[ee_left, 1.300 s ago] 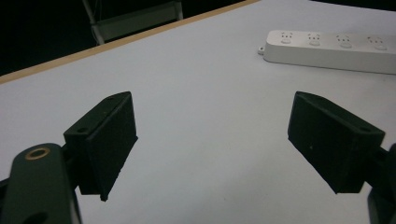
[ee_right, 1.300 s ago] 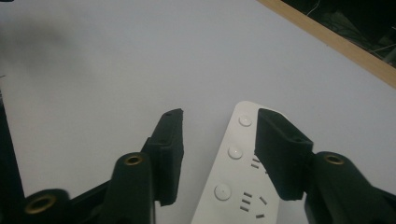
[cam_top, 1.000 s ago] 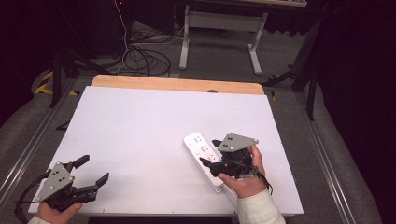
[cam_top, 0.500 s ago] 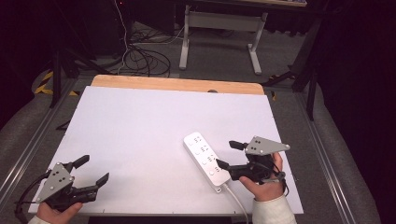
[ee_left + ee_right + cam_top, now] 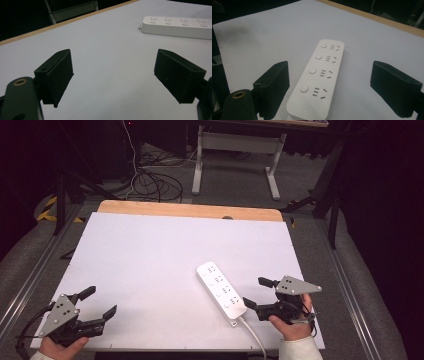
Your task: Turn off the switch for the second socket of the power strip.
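Observation:
A white power strip (image 5: 220, 290) with several sockets and round switches lies flat on the white table (image 5: 150, 255), right of centre; its cable (image 5: 254, 336) runs off the front edge. My right gripper (image 5: 257, 292) is open just right of the strip's near end, touching nothing. In the right gripper view the power strip (image 5: 319, 75) lies ahead between the wide jaws. My left gripper (image 5: 100, 301) rests open at the front left corner, holding nothing. The left gripper view has the power strip (image 5: 175, 23) far off at the upper right.
A wooden strip (image 5: 190, 211) edges the table's far side. Beyond it on the floor are tangled cables (image 5: 155, 180) and a white desk frame (image 5: 240, 150). Metal rails (image 5: 350, 285) run along both table sides.
My right gripper has drawn back rightward off the power strip, which stays lying on the table. The left gripper has not moved.

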